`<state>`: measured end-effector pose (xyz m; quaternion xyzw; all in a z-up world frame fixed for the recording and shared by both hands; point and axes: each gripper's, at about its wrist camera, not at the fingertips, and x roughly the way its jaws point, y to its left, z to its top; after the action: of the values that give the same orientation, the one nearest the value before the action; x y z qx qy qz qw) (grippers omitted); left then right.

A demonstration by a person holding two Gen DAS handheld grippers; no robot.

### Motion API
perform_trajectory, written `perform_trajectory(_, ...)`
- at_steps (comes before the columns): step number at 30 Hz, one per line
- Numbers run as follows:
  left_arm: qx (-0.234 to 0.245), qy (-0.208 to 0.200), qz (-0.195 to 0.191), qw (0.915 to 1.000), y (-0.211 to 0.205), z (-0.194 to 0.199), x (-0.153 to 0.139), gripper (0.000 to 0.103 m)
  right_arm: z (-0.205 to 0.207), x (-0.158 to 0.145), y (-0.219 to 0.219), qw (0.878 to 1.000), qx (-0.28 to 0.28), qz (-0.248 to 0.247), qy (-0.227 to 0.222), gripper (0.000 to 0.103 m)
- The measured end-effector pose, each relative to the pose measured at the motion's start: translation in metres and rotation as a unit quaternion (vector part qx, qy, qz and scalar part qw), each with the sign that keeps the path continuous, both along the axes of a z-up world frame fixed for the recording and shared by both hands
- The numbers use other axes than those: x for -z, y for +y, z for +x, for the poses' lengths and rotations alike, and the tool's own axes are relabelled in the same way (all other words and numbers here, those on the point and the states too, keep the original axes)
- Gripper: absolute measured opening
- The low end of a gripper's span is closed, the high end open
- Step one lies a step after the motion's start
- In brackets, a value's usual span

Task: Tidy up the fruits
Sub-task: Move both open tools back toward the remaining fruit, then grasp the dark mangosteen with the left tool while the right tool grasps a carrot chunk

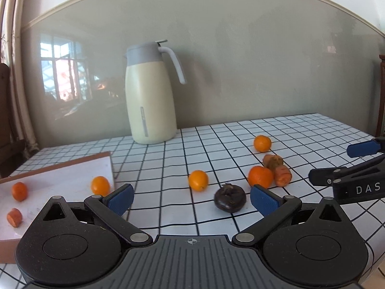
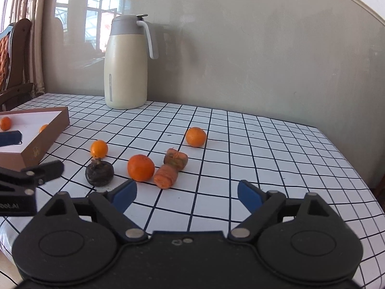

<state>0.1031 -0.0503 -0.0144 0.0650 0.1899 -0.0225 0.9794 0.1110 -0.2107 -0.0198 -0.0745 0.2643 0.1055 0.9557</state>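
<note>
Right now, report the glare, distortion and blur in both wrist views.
Left wrist view: a window reflection glares on the glossy wall panel left of the thermos jug; fisheye bends the tablecloth grid; the dark round fruit looks slightly smeared. Right wrist view: the same reflection sits on the wall panel behind the thermos jug; grid lines curve at the table edge; fruits look sharp.

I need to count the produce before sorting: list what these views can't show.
- Tray: cut off by the left edge in both wrist views; the left hand-held gripper covers its near part.
- Carrot stub, left wrist view: partly behind the orange and carrot piece.
- Dark fruit: kind unclear.
</note>
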Motion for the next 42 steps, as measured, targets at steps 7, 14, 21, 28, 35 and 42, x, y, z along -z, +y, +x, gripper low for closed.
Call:
perform_trajectory(7,0.009,0.028,0.001,0.9996,-0.016,0.023,0.017,0.086,0.016,0.013,0.010,1.000,-0.009,-0.006,0.016,0.074)
perform_trajectory(14,0.016,0.060,-0.015,0.9980,-0.023,0.040,0.027,0.085,0.031,0.023,0.009,0.999,-0.005,-0.003,0.033,0.066)
perform_trajectory(21,0.020,0.093,-0.021,0.9953,-0.023,0.059,0.034,0.077,0.044,0.031,0.012,0.999,-0.011,0.000,0.047,0.057)
perform_trajectory(28,0.024,0.110,-0.027,0.9933,-0.020,0.071,0.032,0.072,0.065,0.030,0.023,0.999,-0.021,-0.011,0.043,0.055)
perform_trajectory(35,0.036,0.114,-0.019,0.9927,-0.025,0.086,0.033,0.055,0.074,0.032,0.019,0.998,-0.022,0.007,0.057,0.045)
perform_trajectory(42,0.036,0.101,-0.018,0.9940,-0.027,0.079,0.028,0.043,0.072,0.027,0.022,0.997,-0.028,0.014,0.071,0.022)
